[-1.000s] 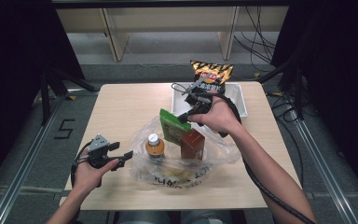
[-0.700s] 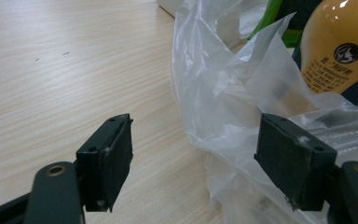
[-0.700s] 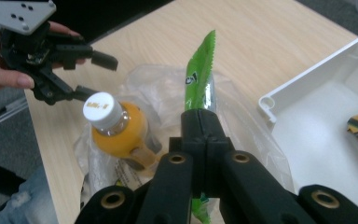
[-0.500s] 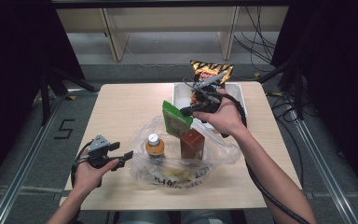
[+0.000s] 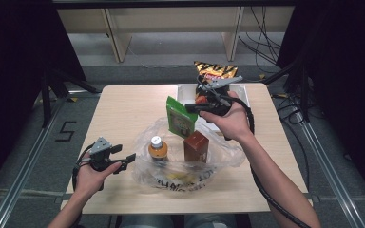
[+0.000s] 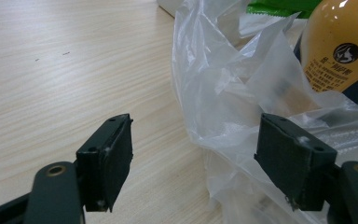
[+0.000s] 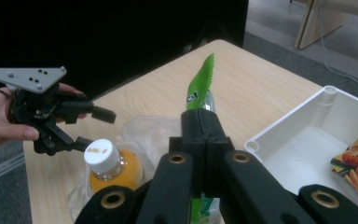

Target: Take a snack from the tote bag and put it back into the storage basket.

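Note:
My right gripper (image 5: 190, 108) is shut on the top edge of a green snack packet (image 5: 181, 117), which hangs upright over the open clear plastic bag (image 5: 218, 156). In the right gripper view the packet (image 7: 199, 88) sticks up past the closed jaws. Inside the bag stand an orange drink bottle (image 5: 157, 148) with a white cap and a brown carton (image 5: 196, 147). My left gripper (image 5: 126, 159) rests low at the bag's left side, open. In the left gripper view the bag's film (image 6: 223, 107) lies loosely between the jaws, with the bottle (image 6: 335, 51) behind it.
A white tray (image 5: 244, 93) sits at the table's far right, with a chips bag (image 5: 214, 71) leaning at its back edge. Bare tabletop (image 5: 123, 109) stretches left of the bag. The table's front edge runs just below the bag.
The right gripper has carried the green packet slightly up and away from the bag's mouth. The left hand has stayed where it was.

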The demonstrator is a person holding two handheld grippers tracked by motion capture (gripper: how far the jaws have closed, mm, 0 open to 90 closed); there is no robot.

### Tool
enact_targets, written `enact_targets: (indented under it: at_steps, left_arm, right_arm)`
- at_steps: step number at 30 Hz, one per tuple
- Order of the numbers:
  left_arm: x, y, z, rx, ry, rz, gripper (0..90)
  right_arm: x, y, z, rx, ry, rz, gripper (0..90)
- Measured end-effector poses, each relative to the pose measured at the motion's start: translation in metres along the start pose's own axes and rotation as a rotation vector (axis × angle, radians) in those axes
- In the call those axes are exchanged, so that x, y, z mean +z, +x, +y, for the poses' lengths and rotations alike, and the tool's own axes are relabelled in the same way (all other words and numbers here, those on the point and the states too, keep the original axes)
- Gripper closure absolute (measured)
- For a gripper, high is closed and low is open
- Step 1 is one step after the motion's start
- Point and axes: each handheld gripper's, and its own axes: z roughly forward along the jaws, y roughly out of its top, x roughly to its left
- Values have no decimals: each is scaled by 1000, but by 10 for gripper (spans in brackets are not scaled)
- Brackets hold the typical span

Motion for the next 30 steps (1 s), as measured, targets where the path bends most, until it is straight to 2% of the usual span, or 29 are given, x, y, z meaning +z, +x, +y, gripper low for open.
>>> enact_targets:
  at_steps: [6,8,9,10,11,13,15,17,20,21,23,24,25,26,30]
  left_arm:
    - [0,0,0,1,2,0,264]
    - [0,0,0,0,2,0,264]
    - [0,0,0,0,2,0,264]
    - [0,0,0,0,4,0,264]
    - [0,0,0,1,4,1,265]
    - [0,0,0,2,5,0,265]
    - [1,0,0,6,5,0,264]
    - [1,0,0,10,6,0,264]
    - [1,0,0,9,6,-1,264]
    - [1,0,0,10,6,-1,264]
    - [1,0,0,9,6,-5,264]
    - [1,-1,0,9,6,-1,264]
    - [1,-1,0,9,6,-1,264]
    - [1,0,0,10,5,-4,265]
    - [1,0,0,9,6,0,265]
  right_arm:
    - [-1,-1,0,5,0,-6,900]
    - [-2,1,0,33,10,-7,900]
    - [0,0,0,22,-5,-5,900]
    - [-2,0,1,46,10,-7,900]
    - [-2,-2,2,27,1,-14,900]
    - [-3,-3,3,20,-11,-12,900]
    - [-4,-2,4,43,-18,-8,900]
    - [-5,-3,5,22,-33,-22,900]
    - [-7,-1,7,49,-32,-21,900]
    - [-7,-2,8,28,-43,-25,900]
    - [-8,-3,10,15,-52,-24,900]
    - [-9,0,10,49,-51,-19,900]
    - [-8,-2,12,26,-61,-18,900]
    - [-10,1,13,50,-55,-13,900]
    - [-11,4,18,31,-73,-14,900]
